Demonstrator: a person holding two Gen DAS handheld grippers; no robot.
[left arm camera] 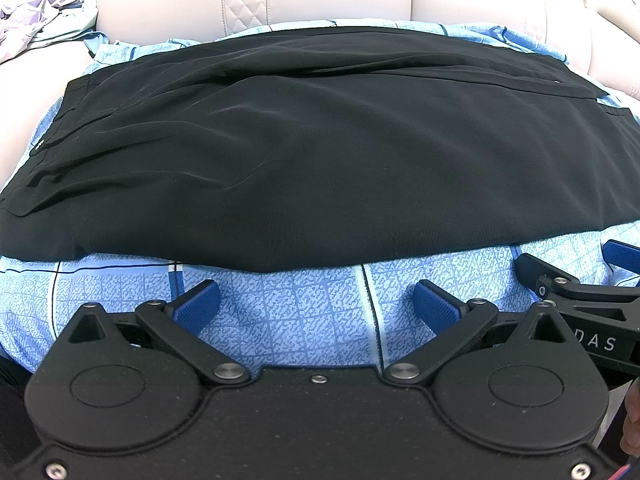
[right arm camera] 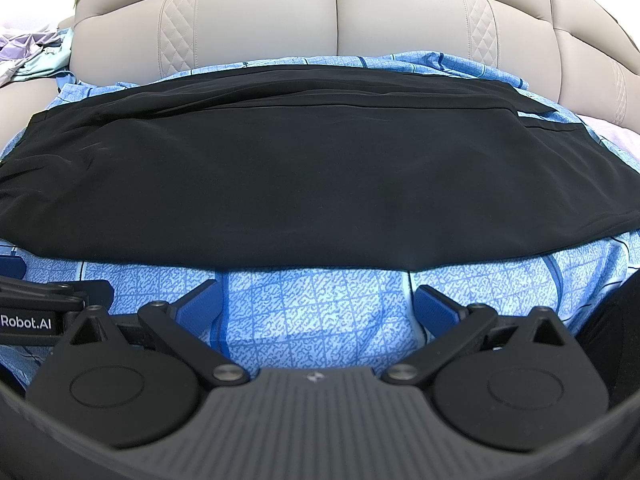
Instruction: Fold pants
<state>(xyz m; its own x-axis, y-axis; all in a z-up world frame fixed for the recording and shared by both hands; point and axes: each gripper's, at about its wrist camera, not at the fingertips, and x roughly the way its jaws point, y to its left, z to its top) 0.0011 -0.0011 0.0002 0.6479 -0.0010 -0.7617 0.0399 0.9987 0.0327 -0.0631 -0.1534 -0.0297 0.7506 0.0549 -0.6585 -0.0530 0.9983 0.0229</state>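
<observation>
I count one pair of black pants [left arm camera: 320, 152], folded flat across one blue patterned sheet [left arm camera: 304, 320] before a beige sofa back [right arm camera: 336, 20]. My left gripper [left arm camera: 316, 304] and right gripper [right arm camera: 318, 304] both hold their fingers [left arm camera: 198, 306] spread wide, empty, just short of the pants' near edge, over bare sheet, not touching the cloth.

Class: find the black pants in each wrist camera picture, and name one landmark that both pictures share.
Left wrist: black pants fill the middle, above the open left gripper.
Right wrist: black pants span the middle, above the open right gripper.
Shared landmark: blue patterned sheet underneath.
</observation>
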